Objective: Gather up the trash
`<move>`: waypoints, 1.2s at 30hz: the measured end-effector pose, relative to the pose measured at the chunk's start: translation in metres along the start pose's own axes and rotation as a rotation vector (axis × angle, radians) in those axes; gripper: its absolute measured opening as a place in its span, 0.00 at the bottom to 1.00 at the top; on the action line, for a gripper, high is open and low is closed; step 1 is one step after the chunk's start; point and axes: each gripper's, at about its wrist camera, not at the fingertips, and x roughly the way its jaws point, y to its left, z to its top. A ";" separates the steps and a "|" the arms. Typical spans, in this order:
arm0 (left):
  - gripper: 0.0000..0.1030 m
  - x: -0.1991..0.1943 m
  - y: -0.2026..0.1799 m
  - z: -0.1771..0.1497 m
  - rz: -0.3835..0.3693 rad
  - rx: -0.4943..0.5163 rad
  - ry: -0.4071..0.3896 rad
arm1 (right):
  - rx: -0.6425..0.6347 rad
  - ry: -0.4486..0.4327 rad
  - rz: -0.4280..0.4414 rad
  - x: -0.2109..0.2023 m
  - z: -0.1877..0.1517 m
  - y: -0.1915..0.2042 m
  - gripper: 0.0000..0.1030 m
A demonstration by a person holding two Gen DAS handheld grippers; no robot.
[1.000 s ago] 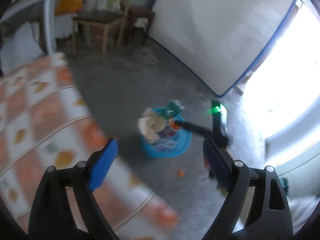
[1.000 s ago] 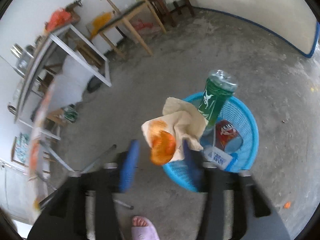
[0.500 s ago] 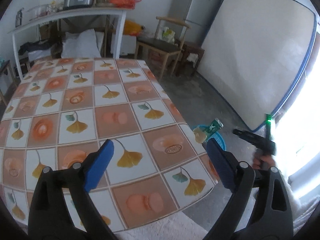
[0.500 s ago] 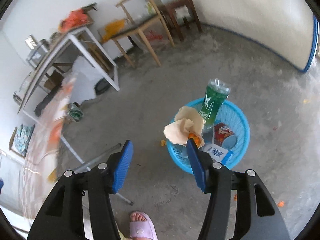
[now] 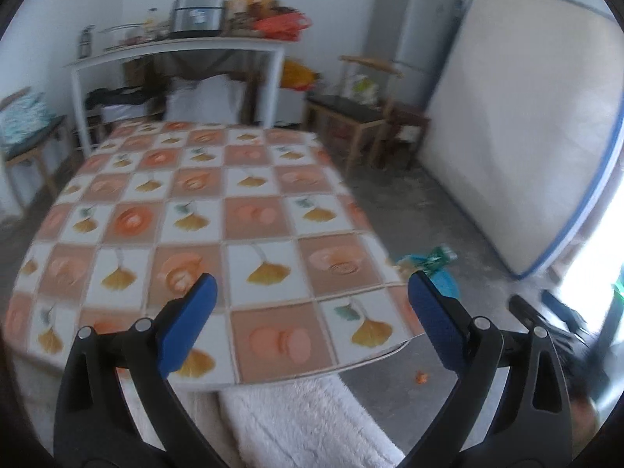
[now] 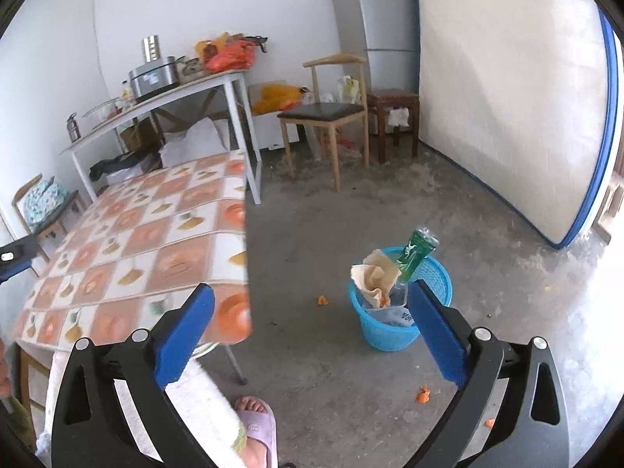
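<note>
Seen from the left wrist, the left tool (image 5: pixel 310 310) has its blue pads opening, spread wide with nothing between them. It hangs over the near edge of the desk (image 5: pixel 202 214), whose top is covered in an orange and white checked cloth with leaf prints. Beyond the desk's right corner, on the grey floor, a sliver of the blue basket (image 5: pixel 442 282) shows, with the green bottle (image 5: pixel 436 255) poking out of it; the view is blurred there, so what else it contains cannot be told. A small orange scrap (image 5: pixel 421 379) lies on the floor near the desk's edge.

From the right wrist, the right tool (image 6: pixel 310 318) is also opening, pads wide apart and pinching nothing. The basket (image 6: pixel 394 329) stands on the floor just behind the right pad. Inside it are the upright, slightly tilted green bottle (image 6: pixel 415 253), a crumpled beige paper (image 6: pixel 374 275) and a clear wrapper. Orange peel bits (image 6: pixel 323 300) lie scattered on the floor around it. A slippered foot (image 6: pixel 255 429) shows at the bottom edge.
</note>
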 end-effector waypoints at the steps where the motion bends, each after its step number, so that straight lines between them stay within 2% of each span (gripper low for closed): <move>1: 0.92 0.000 -0.005 -0.004 0.022 -0.002 0.001 | -0.012 -0.007 -0.014 -0.005 -0.002 0.007 0.94; 4: 0.92 0.001 -0.013 -0.013 0.078 -0.011 0.002 | -0.040 -0.004 -0.056 -0.016 -0.007 0.022 0.94; 6: 0.92 -0.001 -0.016 -0.019 0.096 -0.010 -0.004 | -0.068 0.039 -0.122 -0.017 -0.012 0.031 0.94; 11: 0.92 0.001 -0.027 -0.034 0.167 0.010 0.023 | -0.108 0.082 -0.169 -0.018 -0.023 0.038 0.94; 15: 0.92 0.011 -0.033 -0.044 0.147 0.027 0.111 | -0.084 0.112 -0.172 -0.012 -0.026 0.032 0.94; 17: 0.92 0.014 -0.035 -0.049 0.154 0.034 0.126 | -0.067 0.112 -0.179 -0.011 -0.027 0.030 0.94; 36: 0.92 0.043 -0.053 -0.056 0.159 0.081 0.199 | -0.020 0.161 -0.221 0.007 -0.028 0.006 0.94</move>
